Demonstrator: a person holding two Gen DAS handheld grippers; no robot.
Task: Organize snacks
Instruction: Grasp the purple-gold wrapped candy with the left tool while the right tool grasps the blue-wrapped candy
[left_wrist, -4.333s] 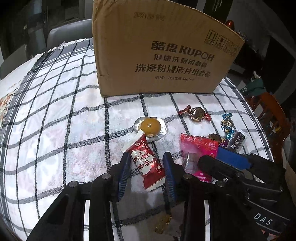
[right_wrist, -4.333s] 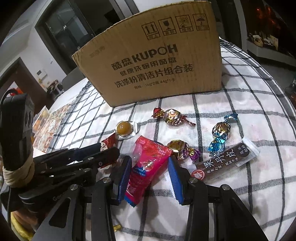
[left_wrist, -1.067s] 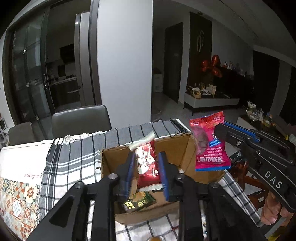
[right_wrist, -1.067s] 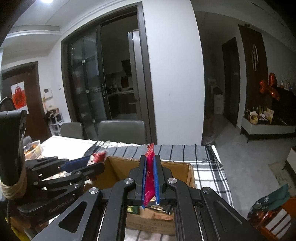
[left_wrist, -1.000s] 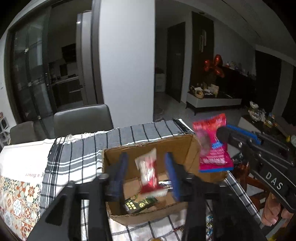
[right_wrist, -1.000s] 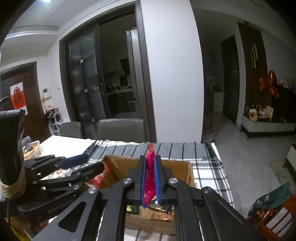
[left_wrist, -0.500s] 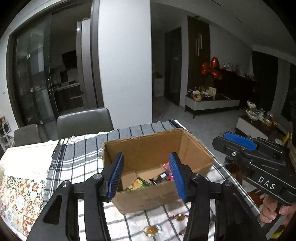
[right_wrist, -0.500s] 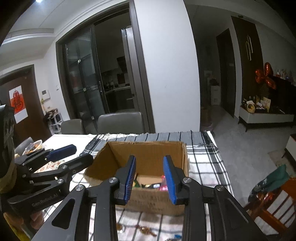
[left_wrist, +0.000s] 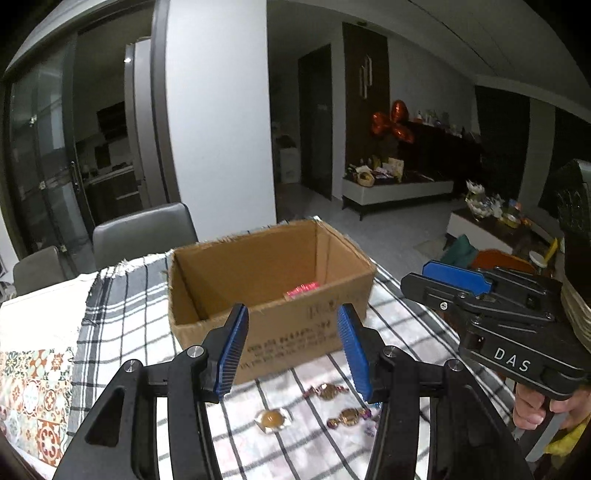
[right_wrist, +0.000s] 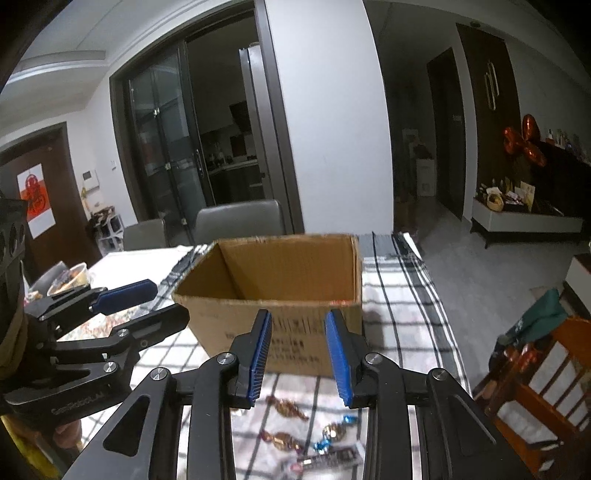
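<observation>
Both the left gripper (left_wrist: 291, 350) and right gripper (right_wrist: 298, 354) hang released and empty before the cardboard box (left_wrist: 295, 325); wrapped candies (left_wrist: 327, 391) lie on the table (left_wrist: 122, 295).

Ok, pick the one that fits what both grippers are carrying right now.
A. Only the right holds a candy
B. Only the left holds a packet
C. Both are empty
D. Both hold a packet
C: the left gripper and right gripper both stand open with only the cardboard box seen between their pads.

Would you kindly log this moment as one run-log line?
left tongs: open, empty | right tongs: open, empty, jaws just opened | pink packet: inside cardboard box | wrapped candies: on tablecloth
</observation>
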